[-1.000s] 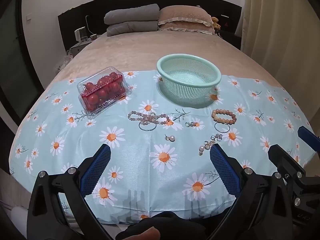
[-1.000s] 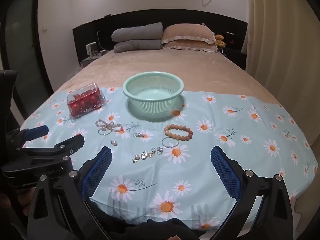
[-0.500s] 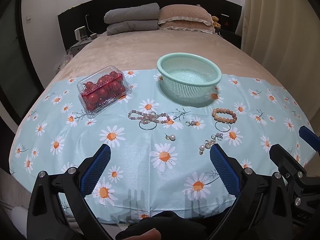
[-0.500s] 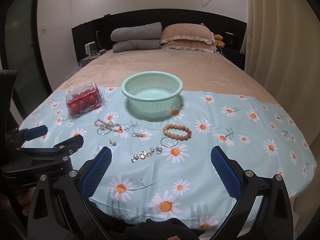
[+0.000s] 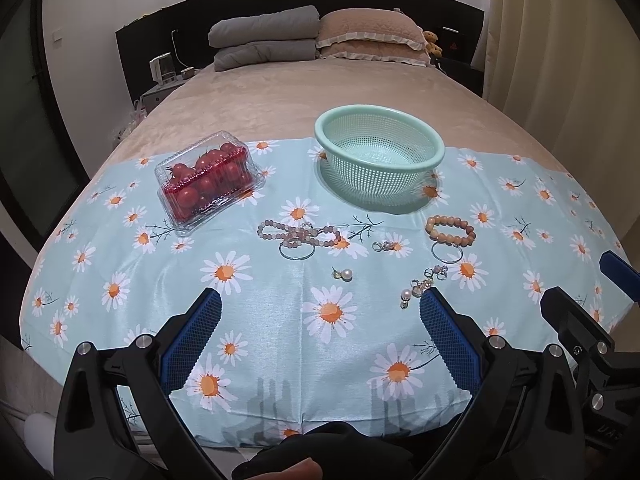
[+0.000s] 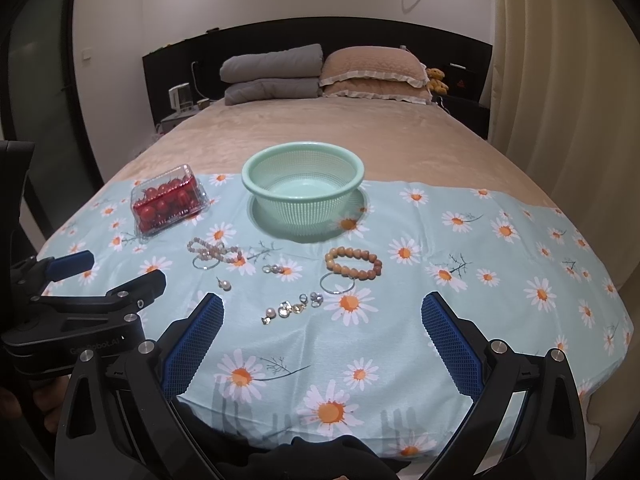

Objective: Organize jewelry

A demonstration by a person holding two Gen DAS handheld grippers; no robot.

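Both the left gripper (image 5: 320, 316) and the right gripper (image 6: 322, 316) hang with jaws wide open, holding nothing. The beaded bracelet (image 6: 353, 264) and tiny earrings (image 6: 292, 309) lie on the daisy cloth (image 6: 480, 320) near the green basket (image 6: 303, 192). The earrings could slip out because they are so small.

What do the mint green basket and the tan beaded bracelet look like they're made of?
Mint green basket: most likely moulded plastic with a slightly glossy finish; its walls are a fine uniform perforated grid and the rim is smooth.
Tan beaded bracelet: round matte beads in uneven tan tones, which suggests wood, though polished stone or resin cannot be ruled out.
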